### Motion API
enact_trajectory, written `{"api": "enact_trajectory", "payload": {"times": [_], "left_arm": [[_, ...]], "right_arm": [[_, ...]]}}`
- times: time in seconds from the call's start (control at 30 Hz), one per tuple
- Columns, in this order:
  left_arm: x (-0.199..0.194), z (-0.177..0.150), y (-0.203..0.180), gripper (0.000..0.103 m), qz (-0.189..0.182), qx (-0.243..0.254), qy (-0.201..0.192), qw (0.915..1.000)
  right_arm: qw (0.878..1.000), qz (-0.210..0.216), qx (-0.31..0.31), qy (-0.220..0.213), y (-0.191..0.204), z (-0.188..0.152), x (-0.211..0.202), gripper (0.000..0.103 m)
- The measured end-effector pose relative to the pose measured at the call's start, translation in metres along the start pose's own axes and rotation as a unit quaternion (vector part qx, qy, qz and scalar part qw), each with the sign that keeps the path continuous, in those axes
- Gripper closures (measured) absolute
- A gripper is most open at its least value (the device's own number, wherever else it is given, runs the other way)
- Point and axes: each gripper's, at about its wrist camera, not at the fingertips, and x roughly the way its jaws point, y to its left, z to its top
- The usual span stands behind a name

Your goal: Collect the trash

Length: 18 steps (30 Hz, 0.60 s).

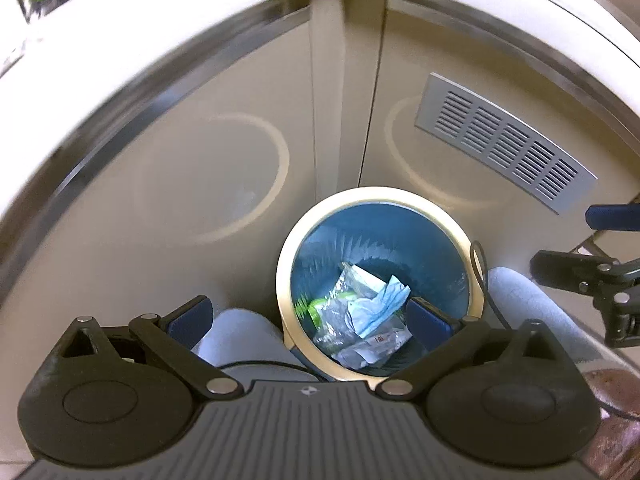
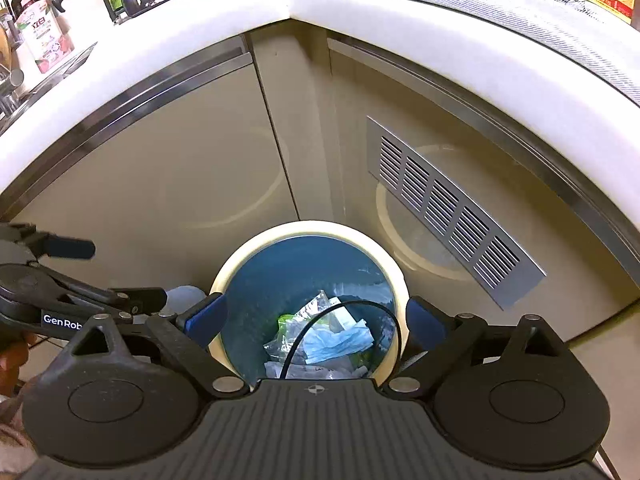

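A round trash bin with a cream rim (image 1: pixel 288 256) and a blue liner stands on the floor in the cabinet corner; it also shows in the right wrist view (image 2: pixel 236 264). Inside lie a blue face mask (image 1: pixel 384 304), clear plastic wrappers (image 1: pixel 340 316) and a bit of green packaging; the mask also shows in the right wrist view (image 2: pixel 340 344). My left gripper (image 1: pixel 310 318) is open and empty above the bin's near rim. My right gripper (image 2: pixel 316 318) is open and empty over the bin. Each gripper shows at the edge of the other's view.
Beige cabinet doors (image 2: pixel 160 184) meet at a corner post behind the bin, under a white countertop (image 2: pixel 280 4). A metal vent grille (image 2: pixel 452 212) is on the right door. The person's knees in light trousers (image 1: pixel 240 336) flank the bin. A black cable (image 2: pixel 320 320) hangs over the bin.
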Motion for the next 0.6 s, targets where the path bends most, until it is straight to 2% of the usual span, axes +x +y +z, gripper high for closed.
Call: {"api": "enact_trajectory", "payload": {"times": [0.27, 0.6], "left_arm": [[-0.022, -0.002, -0.016, 0.000, 0.020, 0.042, -0.037, 0.9982], [-0.034, -0.004, -0.030, 0.000, 0.036, 0.071, -0.060, 0.9950]], "right_arm": [[1.000, -0.009, 0.018, -0.017, -0.010, -0.009, -0.017, 0.006], [0.999, -0.015, 0.025, -0.030, -0.018, -0.016, -0.029, 0.005]]}}
